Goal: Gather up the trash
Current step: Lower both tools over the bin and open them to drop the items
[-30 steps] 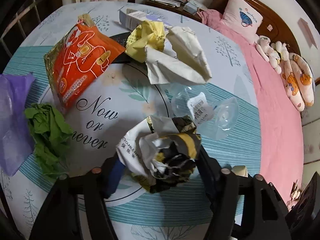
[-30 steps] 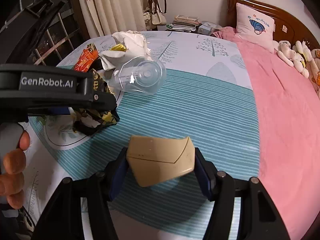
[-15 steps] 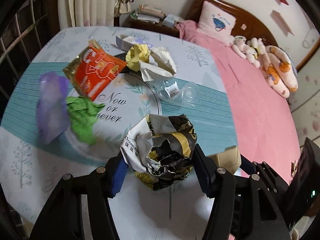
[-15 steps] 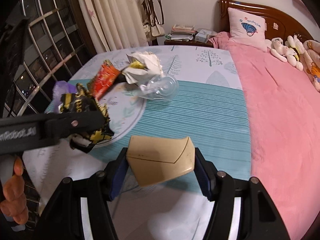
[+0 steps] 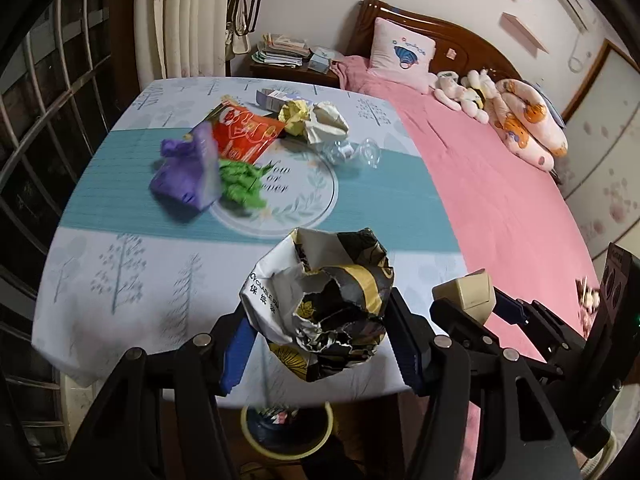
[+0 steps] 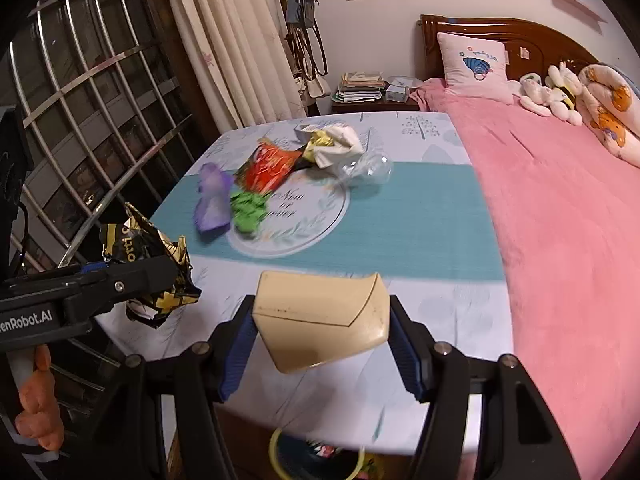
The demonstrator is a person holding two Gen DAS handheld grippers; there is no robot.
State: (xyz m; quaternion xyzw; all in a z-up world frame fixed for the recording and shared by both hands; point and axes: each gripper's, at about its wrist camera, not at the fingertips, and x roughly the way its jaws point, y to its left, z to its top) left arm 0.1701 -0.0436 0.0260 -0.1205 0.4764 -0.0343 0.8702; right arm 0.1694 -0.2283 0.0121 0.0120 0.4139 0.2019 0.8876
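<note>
My left gripper (image 5: 320, 340) is shut on a crumpled black, gold and white wrapper (image 5: 320, 300), held above the near edge of the bed; the wrapper also shows in the right wrist view (image 6: 148, 268). My right gripper (image 6: 320, 340) is shut on a beige cardboard piece (image 6: 320, 316), which also shows in the left wrist view (image 5: 466, 294). A yellow-rimmed trash bin (image 5: 286, 426) stands on the floor below both grippers, partly hidden by the bed edge; it also shows in the right wrist view (image 6: 316, 456).
On the blue patterned sheet (image 5: 132, 280) lie a purple bag (image 5: 188, 168), green crumpled paper (image 5: 242, 184), an orange snack packet (image 5: 244, 136), yellow and white wrappers (image 5: 316, 120) and a clear plastic bottle (image 5: 356, 152). A pink blanket (image 5: 500, 184) covers the right side.
Both grippers have pulled back from the trash pile, carrying the wrapper and the cardboard to the near bed edge. The bin has come into view below.
</note>
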